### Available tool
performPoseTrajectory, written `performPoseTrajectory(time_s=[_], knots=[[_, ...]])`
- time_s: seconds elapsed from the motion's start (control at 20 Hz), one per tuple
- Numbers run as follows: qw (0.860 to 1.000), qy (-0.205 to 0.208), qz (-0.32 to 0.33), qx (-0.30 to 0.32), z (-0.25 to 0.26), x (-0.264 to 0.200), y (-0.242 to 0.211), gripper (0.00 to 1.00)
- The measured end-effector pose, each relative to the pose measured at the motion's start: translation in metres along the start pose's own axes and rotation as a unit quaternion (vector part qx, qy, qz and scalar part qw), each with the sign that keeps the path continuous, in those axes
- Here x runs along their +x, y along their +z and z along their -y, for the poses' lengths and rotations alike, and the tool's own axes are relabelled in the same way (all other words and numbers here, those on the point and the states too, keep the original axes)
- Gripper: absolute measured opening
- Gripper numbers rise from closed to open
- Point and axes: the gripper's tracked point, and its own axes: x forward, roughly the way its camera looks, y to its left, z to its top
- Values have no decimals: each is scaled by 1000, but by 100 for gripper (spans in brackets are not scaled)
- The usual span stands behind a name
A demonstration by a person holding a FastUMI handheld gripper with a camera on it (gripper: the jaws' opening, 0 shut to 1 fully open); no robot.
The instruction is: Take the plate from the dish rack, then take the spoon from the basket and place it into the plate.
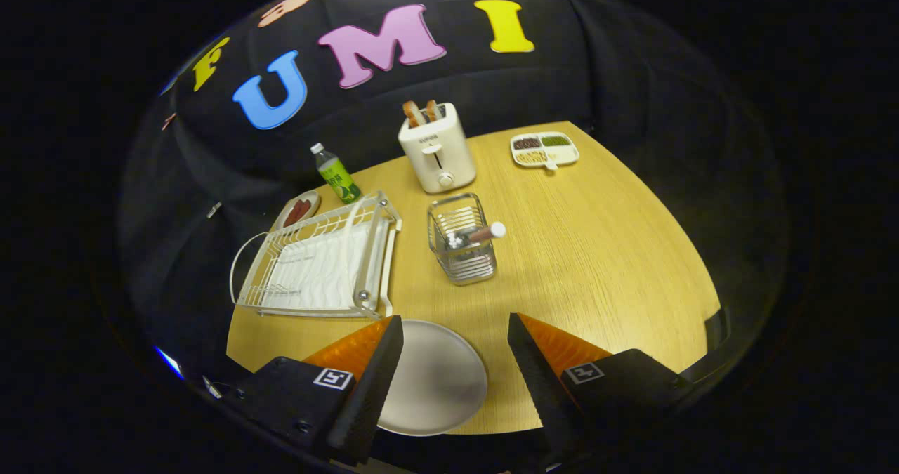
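Observation:
A round pale plate (435,379) lies flat on the wooden table (604,249), below and between my fingers, partly covered by the left one. My gripper (455,333) is open and holds nothing, raised above the table. Beyond the fingers stands a wire basket (461,247) with a spoon (476,235) leaning in it, its brown handle with a white tip sticking out to the right. To the left of the basket sits the white dish rack (319,263), with no plate in it.
A cream toaster (437,148) with two slices of toast stands behind the basket. A green bottle (336,173) and a small dish of red food (298,211) are behind the rack. A divided snack tray (545,149) lies at the far right of the table.

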Motion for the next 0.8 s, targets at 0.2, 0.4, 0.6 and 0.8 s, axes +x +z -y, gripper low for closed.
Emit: performPoseTrajectory(time_s=[0.2, 0.4, 0.6, 0.8], knots=[[994, 6, 72, -84, -8, -20, 75, 93], [985, -26, 68, -158, 22, 4, 100, 92], [981, -20, 8, -193, 39, 43, 76, 90], [977, -13, -40, -207, 43, 75, 46, 78]])
